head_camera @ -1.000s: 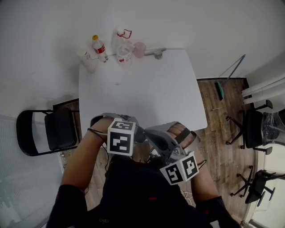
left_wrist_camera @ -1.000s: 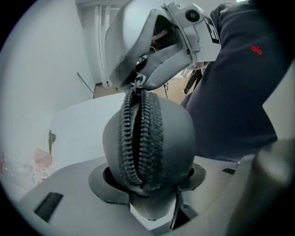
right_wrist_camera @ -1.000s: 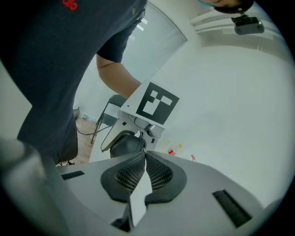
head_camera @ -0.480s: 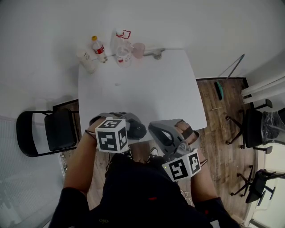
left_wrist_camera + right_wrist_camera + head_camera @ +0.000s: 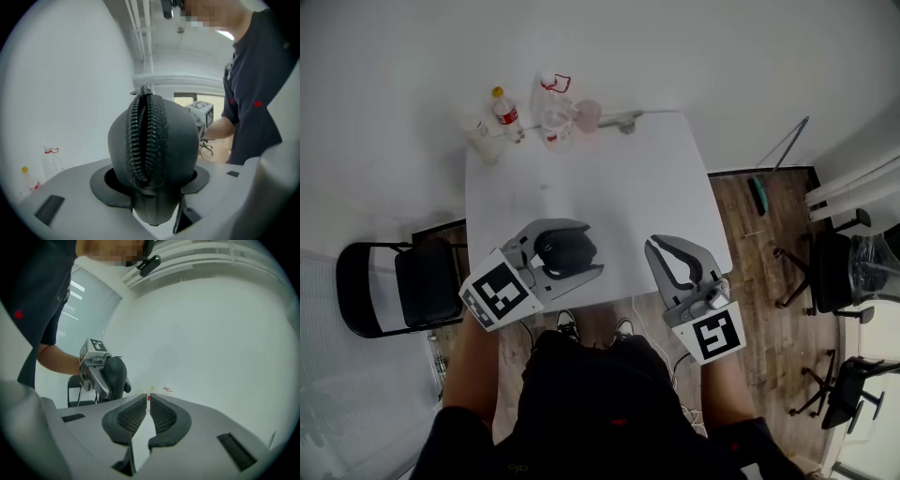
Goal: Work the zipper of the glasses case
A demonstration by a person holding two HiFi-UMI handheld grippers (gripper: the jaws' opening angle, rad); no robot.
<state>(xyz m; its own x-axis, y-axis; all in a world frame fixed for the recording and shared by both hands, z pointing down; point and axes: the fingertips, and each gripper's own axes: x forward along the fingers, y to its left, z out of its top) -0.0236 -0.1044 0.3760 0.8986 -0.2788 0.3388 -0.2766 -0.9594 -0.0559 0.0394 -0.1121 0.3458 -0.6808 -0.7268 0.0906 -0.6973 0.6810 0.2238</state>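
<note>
Above the white tabletop our left gripper clamps the case (lifted clear). Its zipper seems part-open, and we judge pulling remains for the closed, empty right gripper.

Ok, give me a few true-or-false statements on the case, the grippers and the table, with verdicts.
1. The left gripper holds the glasses case. True.
2. The right gripper has its fingers wide apart. False: they are shut, with nothing between them.
3. The zipper faces the left gripper's camera. True.
4. The bottle stands at the near edge of the table. False: it stands at the far edge.
</note>
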